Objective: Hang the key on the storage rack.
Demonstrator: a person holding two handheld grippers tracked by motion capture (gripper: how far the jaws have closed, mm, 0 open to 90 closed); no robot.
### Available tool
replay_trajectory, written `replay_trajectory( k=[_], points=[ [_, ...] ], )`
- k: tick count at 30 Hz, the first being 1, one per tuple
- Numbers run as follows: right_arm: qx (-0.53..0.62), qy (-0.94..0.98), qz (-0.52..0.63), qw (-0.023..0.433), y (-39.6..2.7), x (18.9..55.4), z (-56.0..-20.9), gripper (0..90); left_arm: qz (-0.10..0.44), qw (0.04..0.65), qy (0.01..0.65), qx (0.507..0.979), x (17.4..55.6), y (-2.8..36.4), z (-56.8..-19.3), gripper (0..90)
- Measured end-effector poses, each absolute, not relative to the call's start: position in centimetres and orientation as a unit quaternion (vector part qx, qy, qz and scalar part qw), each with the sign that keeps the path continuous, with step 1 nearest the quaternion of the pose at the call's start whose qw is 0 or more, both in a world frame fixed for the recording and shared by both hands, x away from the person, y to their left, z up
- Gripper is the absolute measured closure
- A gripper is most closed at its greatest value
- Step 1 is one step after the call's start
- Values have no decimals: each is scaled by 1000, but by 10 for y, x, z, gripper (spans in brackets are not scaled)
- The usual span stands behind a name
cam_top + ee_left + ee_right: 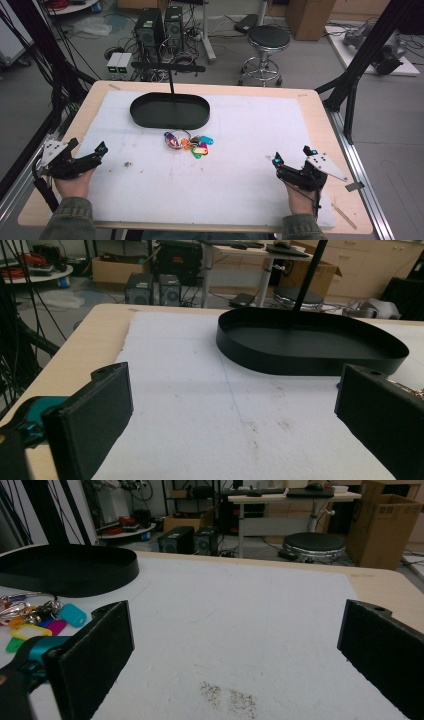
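A bunch of keys with coloured plastic tags (189,143) lies on the white mat, just in front of a black oval tray (170,111). My left gripper (88,149) rests low at the mat's left side, open, with nothing between its jaws. In the left gripper view the black oval tray (310,342) lies ahead to the right. My right gripper (292,156) sits at the mat's right side, also open and empty. In the right gripper view the key bunch (37,617) lies at the left beside the black oval tray (67,570).
A thin black post (171,80) rises from the tray's far side. The white mat (240,150) covers most of the wooden table (327,130). Faint dirt marks (230,696) spot the mat. A stool (267,47), computer cases and cables stand on the floor beyond the table.
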State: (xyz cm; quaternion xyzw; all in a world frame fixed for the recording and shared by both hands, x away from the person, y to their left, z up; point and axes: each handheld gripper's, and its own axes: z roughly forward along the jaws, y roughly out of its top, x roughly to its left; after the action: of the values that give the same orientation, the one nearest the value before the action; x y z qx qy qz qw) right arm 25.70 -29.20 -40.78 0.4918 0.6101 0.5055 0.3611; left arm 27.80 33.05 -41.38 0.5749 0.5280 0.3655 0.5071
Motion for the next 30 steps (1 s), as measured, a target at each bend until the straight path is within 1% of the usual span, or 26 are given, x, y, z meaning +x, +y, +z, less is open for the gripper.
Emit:
replay_trajectory(
  k=[2, 5, 18, 22, 30],
  points=[
    [487, 613, 505, 363, -291, 258, -408, 5, 365, 507, 528, 575, 279, 330, -414, 26],
    [490, 623, 499, 351, -290, 260, -410, 5, 362, 508, 526, 578, 280, 329, -414, 26],
    [485, 625, 498, 357, -291, 259, -411, 5, 343, 500, 509, 611, 284, 315, -413, 26],
    [484, 626, 500, 352, -289, 259, -411, 5, 338, 497, 506, 619, 285, 313, -413, 26],
    [481, 624, 502, 356, -290, 257, -411, 5, 325, 491, 514, 624, 285, 315, -412, 26]
  ],
)
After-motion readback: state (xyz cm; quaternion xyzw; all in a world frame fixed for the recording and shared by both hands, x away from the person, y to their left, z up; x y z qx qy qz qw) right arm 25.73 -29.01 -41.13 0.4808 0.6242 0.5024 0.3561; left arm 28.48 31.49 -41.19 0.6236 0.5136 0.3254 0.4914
